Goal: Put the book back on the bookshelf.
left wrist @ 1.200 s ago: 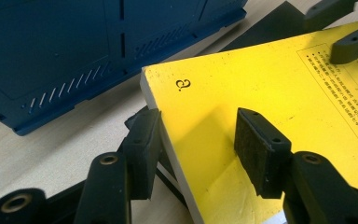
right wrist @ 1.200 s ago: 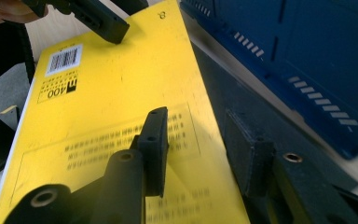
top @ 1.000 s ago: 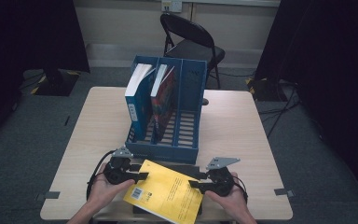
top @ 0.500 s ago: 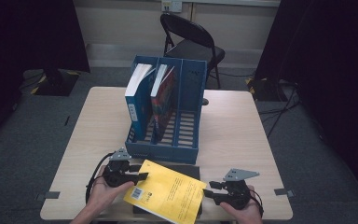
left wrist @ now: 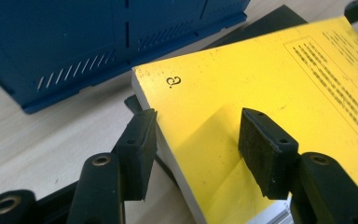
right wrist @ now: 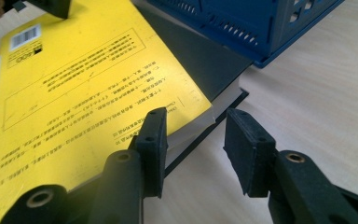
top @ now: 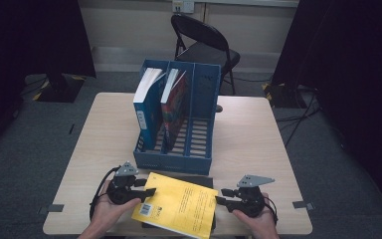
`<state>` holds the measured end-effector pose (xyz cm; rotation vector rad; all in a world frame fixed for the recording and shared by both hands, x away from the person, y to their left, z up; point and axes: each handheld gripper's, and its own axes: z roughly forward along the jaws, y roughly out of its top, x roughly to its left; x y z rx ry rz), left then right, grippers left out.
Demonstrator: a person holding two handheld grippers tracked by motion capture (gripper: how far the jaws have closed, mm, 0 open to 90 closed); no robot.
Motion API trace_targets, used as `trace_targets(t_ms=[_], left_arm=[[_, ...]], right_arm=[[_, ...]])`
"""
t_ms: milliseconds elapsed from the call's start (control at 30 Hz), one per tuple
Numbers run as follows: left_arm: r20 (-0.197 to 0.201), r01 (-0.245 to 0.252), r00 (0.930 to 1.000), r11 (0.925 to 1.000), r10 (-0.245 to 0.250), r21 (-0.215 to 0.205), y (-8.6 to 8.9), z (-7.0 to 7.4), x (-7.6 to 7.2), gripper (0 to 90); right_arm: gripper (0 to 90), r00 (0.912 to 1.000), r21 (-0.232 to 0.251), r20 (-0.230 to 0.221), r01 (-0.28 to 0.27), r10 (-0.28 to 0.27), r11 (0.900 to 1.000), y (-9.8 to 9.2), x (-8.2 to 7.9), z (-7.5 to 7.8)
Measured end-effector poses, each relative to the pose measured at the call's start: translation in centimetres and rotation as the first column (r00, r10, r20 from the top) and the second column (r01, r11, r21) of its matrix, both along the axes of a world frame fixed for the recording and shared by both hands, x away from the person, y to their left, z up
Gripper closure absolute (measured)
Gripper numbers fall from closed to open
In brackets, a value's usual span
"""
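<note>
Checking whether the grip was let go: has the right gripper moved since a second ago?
Yes. The right gripper has slid rightward off the yellow book, toward the table edge.

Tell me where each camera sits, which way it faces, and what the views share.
High view: above the person's side of the table, facing forward and down; both hands and grippers show.
Left gripper view: on the left gripper, facing along its jaws, which straddle the yellow book's edge.
Right gripper view: on the right gripper, facing the book's corner; one jaw over the cover, one over the table.
Shared: the yellow book, the black book under it, the blue rack.
</note>
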<state>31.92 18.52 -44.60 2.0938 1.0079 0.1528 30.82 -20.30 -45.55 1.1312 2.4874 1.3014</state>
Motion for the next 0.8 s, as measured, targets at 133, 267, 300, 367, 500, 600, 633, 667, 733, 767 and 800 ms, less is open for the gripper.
trace_targets(t_ms=[133, 267, 300, 367, 500, 600, 633, 667, 733, 767, 800], left_arm=[[-0.022, 0.013, 0.9997, 0.9997, -0.013, -0.018, 1.1, 0.0, -1.0, 50.5], [0.004, 0.020, 0.9998, 0.9996, -0.020, -0.018, 1.6, 0.0, -1.3, 53.9], [0.001, 0.015, 0.9999, 0.9995, -0.015, -0.028, 1.7, 0.1, -1.0, 53.9], [0.004, -0.006, 1.0000, 0.9991, 0.006, -0.043, 1.8, 0.2, -0.3, 52.5], [0.007, -0.037, 0.9993, 0.9975, 0.038, -0.060, 2.0, 0.2, 1.5, 49.8], [0.027, -0.024, 0.9993, 0.9980, 0.026, -0.058, 1.9, 0.3, 2.4, 50.5], [0.033, -0.013, 0.9994, 0.9987, 0.015, -0.048, 1.7, 0.3, 2.5, 51.4], [0.036, 0.008, 0.9993, 0.9987, -0.006, -0.050, 1.5, 0.3, 2.7, 52.5], [0.049, 0.034, 0.9983, 0.9984, -0.032, -0.045, 1.2, 0.2, 2.8, 53.4], [0.041, 0.034, 0.9986, 0.9987, -0.032, -0.039, 0.9, 0.1, 2.7, 54.4], [0.046, 0.036, 0.9983, 0.9993, -0.035, -0.013, 0.7, 0.1, 2.6, 52.8]], right_arm=[[61.7, 0.9999, -0.003, 0.008, 0.014, -0.014, 1.000, 0.4, 1.0, 0.0], [61.1, 0.9992, -0.023, 0.021, 0.033, -0.033, 0.999, 1.0, 1.9, -0.1], [60.5, 0.9989, -0.023, 0.021, 0.042, -0.042, 0.999, 1.0, 2.1, -0.1], [59.9, 0.9981, -0.020, 0.030, 0.053, -0.053, 0.998, 1.1, 1.9, 0.1], [61.5, 0.9990, 0.000, 0.023, 0.039, -0.039, 0.999, 1.1, 1.6, 0.4], [58.3, 0.9995, 0.017, 0.021, 0.022, -0.022, 1.000, 1.0, 1.1, 0.5], [59.2, 0.9999, 0.041, 0.011, 0.002, -0.002, 0.999, 1.0, 0.9, 0.5], [59.5, 0.9999, 0.047, 0.011, -0.003, 0.003, 0.999, 1.1, 0.6, 0.6], [60.7, 0.9994, 0.041, 0.002, -0.034, 0.034, 0.999, 1.5, 0.4, 0.6], [62.7, 0.9991, 0.030, -0.004, -0.042, 0.043, 0.999, 1.9, 0.3, 0.5], [62.4, 0.9992, 0.016, 0.003, -0.041, 0.041, 0.999, 2.2, 0.2, 0.4]])
